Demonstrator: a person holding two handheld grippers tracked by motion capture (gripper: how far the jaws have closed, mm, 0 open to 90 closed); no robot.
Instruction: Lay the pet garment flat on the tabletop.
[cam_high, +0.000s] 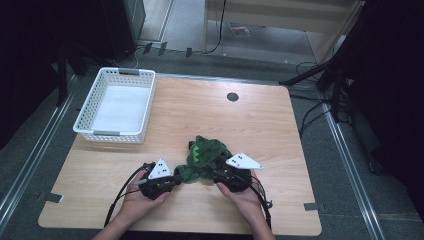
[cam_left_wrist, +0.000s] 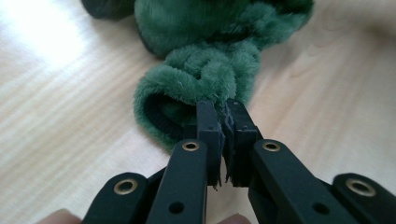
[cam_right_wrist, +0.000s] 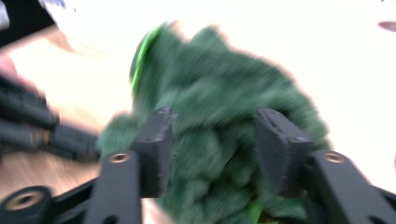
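Nearest the person, the left claw (cam_high: 176, 181) lies low on the wooden bench (cam_high: 300, 200), its jaws pinched tight on a fold of the green plush toy (cam_high: 205, 159). In the left gripper view the left claw (cam_left_wrist: 223, 122) bites the rim of a fuzzy, tube-shaped end of the green plush toy (cam_left_wrist: 205, 70), whose opening shows a darker lining inside. The pile is thick, deep green and shaggy, bunched into soft ridges.

On the other side, the right claw (cam_high: 216, 175) meets the toy's near right edge. In the right gripper view, which is blurred, the right claw (cam_right_wrist: 212, 140) stands part open with the green plush toy (cam_right_wrist: 219, 93) bulging between the jaws; whether the pads press on it I cannot tell. A bright lime-green strip shows along the toy's upper left edge there.

From above, the toy sits crumpled in a heap near the middle of the bench, just beyond both hands, with small lighter green spots across its top.

Farther off, at the far left corner of the bench, stands a white plastic basket (cam_high: 82, 117)
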